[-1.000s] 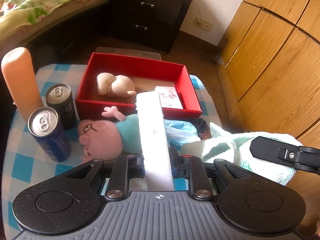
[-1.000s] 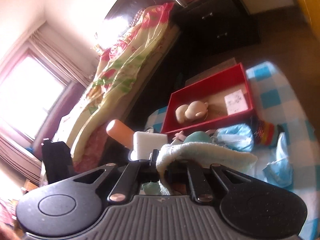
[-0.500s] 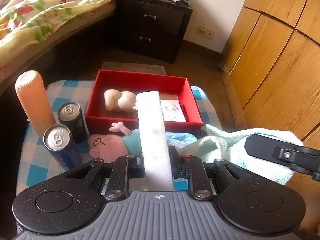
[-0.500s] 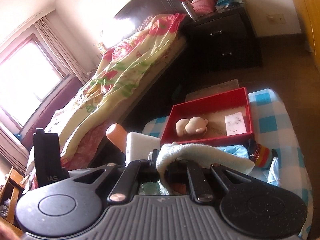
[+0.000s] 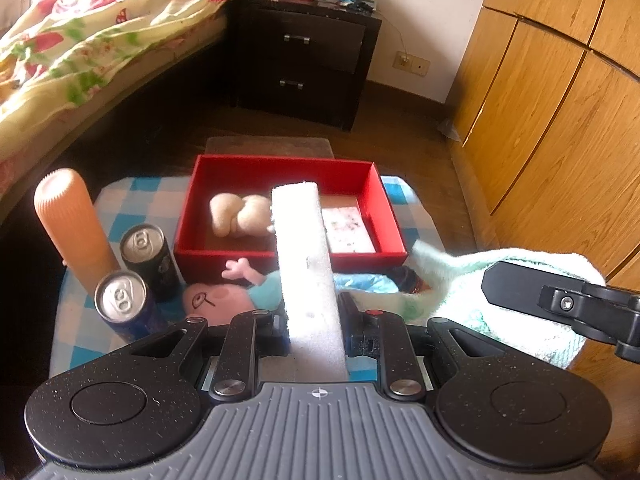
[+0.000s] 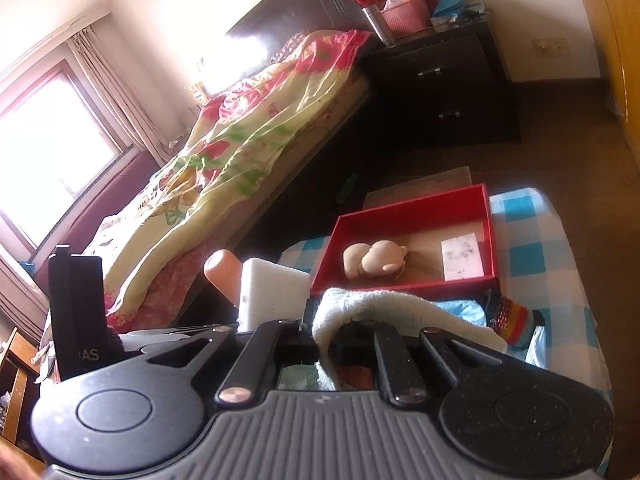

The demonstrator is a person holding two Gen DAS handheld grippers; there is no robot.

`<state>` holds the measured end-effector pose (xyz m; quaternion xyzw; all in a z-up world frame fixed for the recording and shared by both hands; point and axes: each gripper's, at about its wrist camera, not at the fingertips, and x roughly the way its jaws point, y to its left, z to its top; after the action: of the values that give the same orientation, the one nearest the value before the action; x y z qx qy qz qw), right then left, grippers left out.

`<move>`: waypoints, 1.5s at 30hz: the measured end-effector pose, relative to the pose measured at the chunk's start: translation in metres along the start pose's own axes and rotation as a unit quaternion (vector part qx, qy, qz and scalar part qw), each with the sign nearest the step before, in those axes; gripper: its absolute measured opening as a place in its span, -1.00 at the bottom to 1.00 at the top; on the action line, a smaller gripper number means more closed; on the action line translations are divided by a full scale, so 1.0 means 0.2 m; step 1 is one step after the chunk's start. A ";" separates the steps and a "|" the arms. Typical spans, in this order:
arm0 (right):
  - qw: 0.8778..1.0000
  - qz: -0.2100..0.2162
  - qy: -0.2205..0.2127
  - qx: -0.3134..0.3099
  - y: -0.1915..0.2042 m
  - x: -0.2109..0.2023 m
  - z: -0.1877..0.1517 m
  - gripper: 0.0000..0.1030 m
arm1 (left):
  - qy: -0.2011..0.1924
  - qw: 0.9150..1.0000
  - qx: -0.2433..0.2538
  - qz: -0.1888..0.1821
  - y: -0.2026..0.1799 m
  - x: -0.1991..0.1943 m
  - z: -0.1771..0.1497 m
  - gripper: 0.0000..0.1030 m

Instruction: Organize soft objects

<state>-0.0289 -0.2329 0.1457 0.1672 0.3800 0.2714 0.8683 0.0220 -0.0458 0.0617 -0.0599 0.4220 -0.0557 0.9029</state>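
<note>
My left gripper (image 5: 314, 316) is shut on a white foam sponge block (image 5: 306, 264) and holds it above the checked table, in front of the red box (image 5: 288, 256). The box holds a beige plush toy (image 5: 240, 216) and a white speckled card (image 5: 348, 230). My right gripper (image 6: 326, 328) is shut on a pale green towel (image 6: 400, 308), also seen at the right of the left wrist view (image 5: 460, 276). A pink pig plush (image 5: 224, 298) in a teal shirt lies before the box. The sponge also shows in the right wrist view (image 6: 268, 292).
Two drink cans (image 5: 120, 300) (image 5: 148, 252) and an orange ribbed bottle (image 5: 72, 224) stand at the table's left. A blue bag (image 5: 360, 282) and a striped item (image 6: 512, 316) lie by the box. A bed (image 5: 80, 52), a dark nightstand (image 5: 304, 60) and a wooden wardrobe (image 5: 560, 100) surround the table.
Both grippers have risen and drawn back from the table with the sponge and the towel still held; the box and toys now look smaller and farther.
</note>
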 end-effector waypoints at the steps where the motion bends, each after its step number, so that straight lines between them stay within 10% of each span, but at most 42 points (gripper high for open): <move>1: 1.000 0.001 -0.002 -0.003 0.01 0.00 0.01 -1.00 | -0.001 1.000 0.002 0.001 0.00 0.00 0.01 -0.59; 45: 0.996 -0.046 -0.009 -0.075 0.12 0.33 0.51 -1.00 | -0.014 0.997 0.056 0.045 -0.08 0.23 0.51 -0.59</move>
<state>0.0762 -0.1836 0.1870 0.0866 0.3577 0.2576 0.8934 0.1293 -0.0619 0.0950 0.0092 0.4077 -0.0377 0.9123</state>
